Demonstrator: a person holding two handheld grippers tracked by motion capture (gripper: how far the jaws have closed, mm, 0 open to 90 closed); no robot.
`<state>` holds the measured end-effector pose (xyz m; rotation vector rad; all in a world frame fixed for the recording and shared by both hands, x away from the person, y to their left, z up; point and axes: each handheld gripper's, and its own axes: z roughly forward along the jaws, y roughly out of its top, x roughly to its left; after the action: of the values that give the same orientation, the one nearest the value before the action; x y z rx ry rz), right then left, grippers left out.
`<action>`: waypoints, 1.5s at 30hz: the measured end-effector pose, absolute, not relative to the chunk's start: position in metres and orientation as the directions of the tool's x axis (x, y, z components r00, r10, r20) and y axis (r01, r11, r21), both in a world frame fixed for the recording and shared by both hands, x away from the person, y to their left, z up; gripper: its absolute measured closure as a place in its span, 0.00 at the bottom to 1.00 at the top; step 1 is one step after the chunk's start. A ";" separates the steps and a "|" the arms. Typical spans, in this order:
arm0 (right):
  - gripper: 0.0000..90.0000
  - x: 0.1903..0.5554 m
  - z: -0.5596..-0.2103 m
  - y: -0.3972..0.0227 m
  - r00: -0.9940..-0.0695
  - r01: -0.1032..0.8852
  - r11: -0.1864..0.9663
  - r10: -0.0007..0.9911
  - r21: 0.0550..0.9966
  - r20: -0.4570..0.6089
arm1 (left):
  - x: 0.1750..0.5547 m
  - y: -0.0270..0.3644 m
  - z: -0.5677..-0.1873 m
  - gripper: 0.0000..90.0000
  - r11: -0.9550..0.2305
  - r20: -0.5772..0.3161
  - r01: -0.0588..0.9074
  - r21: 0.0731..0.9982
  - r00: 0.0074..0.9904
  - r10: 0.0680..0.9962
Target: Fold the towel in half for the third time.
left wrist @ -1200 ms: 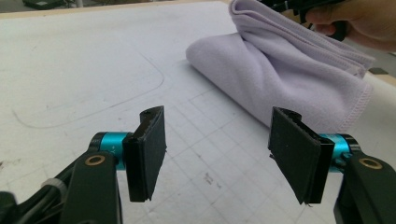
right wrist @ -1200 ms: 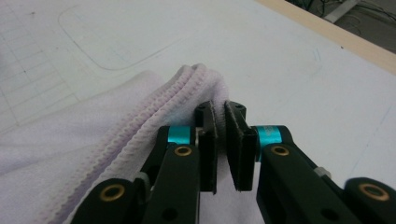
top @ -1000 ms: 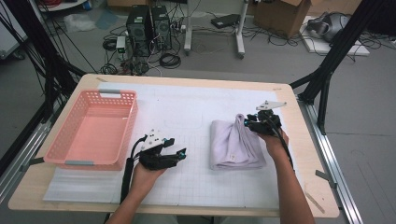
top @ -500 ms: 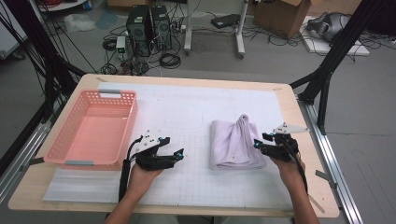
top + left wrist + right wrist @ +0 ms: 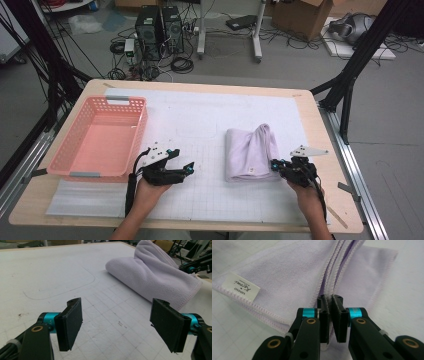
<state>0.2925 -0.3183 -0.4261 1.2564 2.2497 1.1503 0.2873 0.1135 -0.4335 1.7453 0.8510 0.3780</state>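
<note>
high view: a folded lilac towel (image 5: 250,152) is seen lying on the white gridded mat (image 5: 200,125), right of centre. the right gripper (image 5: 276,164) is held at the towel's near right corner, its tips touching the cloth. the left gripper (image 5: 189,169) is held low over the mat, well apart from the towel, just beside the near right corner of the pink basket (image 5: 100,137), which stands at the left of the wooden table (image 5: 310,115).

left gripper view: the jaws are seen standing wide apart, with only bare mat (image 5: 62,277) between them. the towel (image 5: 155,275) lies ahead and to the right; the other gripper (image 5: 197,265) is seen at its far edge.

right gripper view: the right gripper (image 5: 330,312) has just been closing; its jaws are seen nearly together, pinched on the stitched edge of the towel (image 5: 287,272), where several hemmed layers meet. a white label (image 5: 240,286) is sewn at the hem, to the left.
</note>
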 end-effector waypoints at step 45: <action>0.61 0.347 -0.395 -0.273 -0.535 0.461 0.336 0.843 0.821 -0.044 | 0.286 0.116 -0.436 0.30 -0.135 -0.164 0.358 0.924 0.689 0.706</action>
<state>0.3470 -0.2735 -0.3946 1.1427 2.1368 1.0867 0.2863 0.1165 -0.4356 1.7435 0.8544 0.3744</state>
